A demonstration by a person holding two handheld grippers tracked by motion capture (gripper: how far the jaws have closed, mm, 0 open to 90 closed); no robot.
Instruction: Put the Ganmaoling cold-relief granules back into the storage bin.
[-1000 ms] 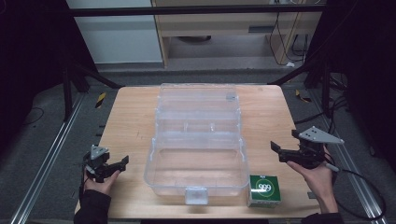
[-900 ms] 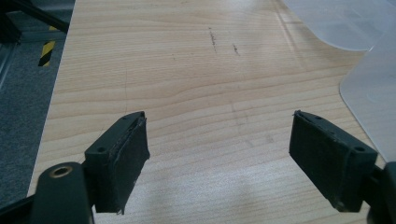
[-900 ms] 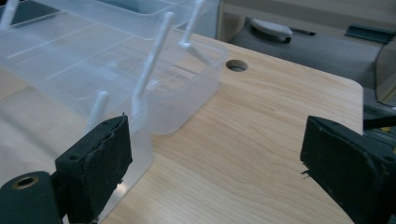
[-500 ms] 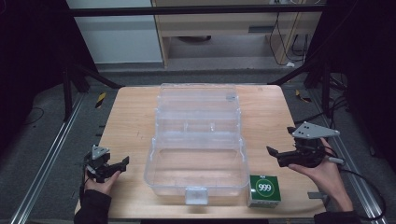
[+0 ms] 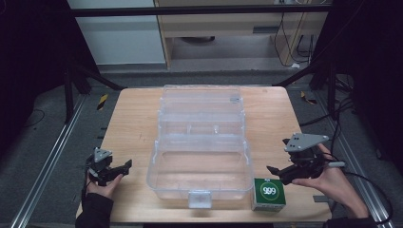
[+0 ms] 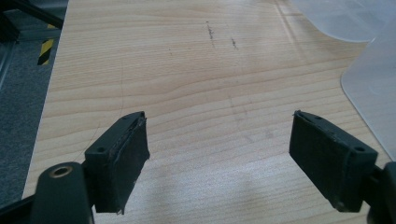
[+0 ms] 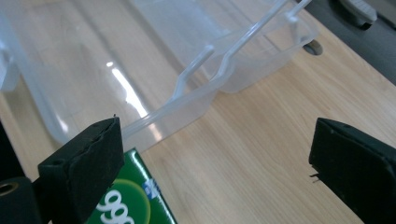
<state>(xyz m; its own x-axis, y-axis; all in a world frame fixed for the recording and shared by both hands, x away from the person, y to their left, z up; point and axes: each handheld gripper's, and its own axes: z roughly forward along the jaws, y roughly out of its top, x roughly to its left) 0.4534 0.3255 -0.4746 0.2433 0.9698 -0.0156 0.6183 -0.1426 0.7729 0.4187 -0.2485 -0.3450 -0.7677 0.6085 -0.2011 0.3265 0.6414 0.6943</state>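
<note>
Right gripper view is showing the right gripper spreading wide, nothing between its jaws; a green square "999" box is peeking beside one jaw, a clear open plastic case lying beyond. Left gripper is gaping over the bare wooden table.

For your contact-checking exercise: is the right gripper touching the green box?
Apart. In the right gripper view, the right gripper's open fingers hover above the green box, nothing between them.
</note>
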